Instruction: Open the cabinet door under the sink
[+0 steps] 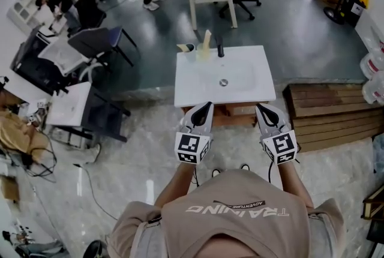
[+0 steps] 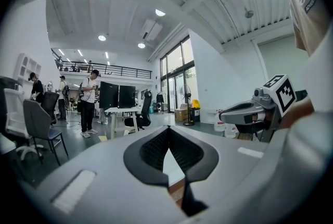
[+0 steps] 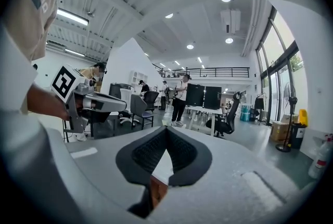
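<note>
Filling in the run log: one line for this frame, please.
phase: pre-contact | left gripper: shut, empty, by sink front edge | right gripper: shut, empty, same | cabinet: untouched, door face not visible

White sink top (image 1: 198,80) over a reddish-brown cabinet (image 1: 234,111), on a two-tone floor (image 1: 288,23).
The left gripper (image 1: 207,105) and right gripper (image 1: 261,108) are pale grey, black inside the jaws, each bearing black-and-white square markers. The floor is dark blue-grey beyond, pale glossy marble nearer. Beige shirt (image 1: 240,227), white lettering. Brown wooden pallet (image 1: 330,110).
</note>
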{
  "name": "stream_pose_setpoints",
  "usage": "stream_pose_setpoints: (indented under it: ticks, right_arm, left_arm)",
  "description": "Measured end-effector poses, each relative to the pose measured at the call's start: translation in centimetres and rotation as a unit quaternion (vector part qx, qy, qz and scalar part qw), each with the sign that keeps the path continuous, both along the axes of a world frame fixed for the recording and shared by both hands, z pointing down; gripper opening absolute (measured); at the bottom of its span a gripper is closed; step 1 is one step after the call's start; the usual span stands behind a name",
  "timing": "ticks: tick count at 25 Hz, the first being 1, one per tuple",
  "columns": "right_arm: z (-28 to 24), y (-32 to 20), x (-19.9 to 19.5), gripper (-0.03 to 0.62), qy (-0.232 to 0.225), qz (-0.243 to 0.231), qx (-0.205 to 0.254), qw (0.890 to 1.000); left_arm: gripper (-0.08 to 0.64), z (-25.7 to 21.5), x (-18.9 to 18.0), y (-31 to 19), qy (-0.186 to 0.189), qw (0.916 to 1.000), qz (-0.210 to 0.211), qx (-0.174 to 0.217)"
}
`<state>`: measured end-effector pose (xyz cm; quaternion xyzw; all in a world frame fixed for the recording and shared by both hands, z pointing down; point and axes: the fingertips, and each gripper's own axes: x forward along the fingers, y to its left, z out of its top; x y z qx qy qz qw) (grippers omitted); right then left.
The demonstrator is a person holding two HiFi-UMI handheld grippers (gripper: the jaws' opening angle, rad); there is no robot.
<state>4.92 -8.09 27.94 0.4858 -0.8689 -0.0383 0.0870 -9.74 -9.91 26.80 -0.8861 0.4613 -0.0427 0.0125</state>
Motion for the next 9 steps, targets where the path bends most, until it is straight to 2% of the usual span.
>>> stream_pose_setpoints:
  ticks: [9]
  right_arm:
    - [0.8, 0.7, -1.5, 0.0, -0.008, -0.014, -0.002, 1.0]
  left_arm:
    - [0.017, -0.1, -2.0, 1.0, -0.002, 0.9998, -0.017, 0.008]
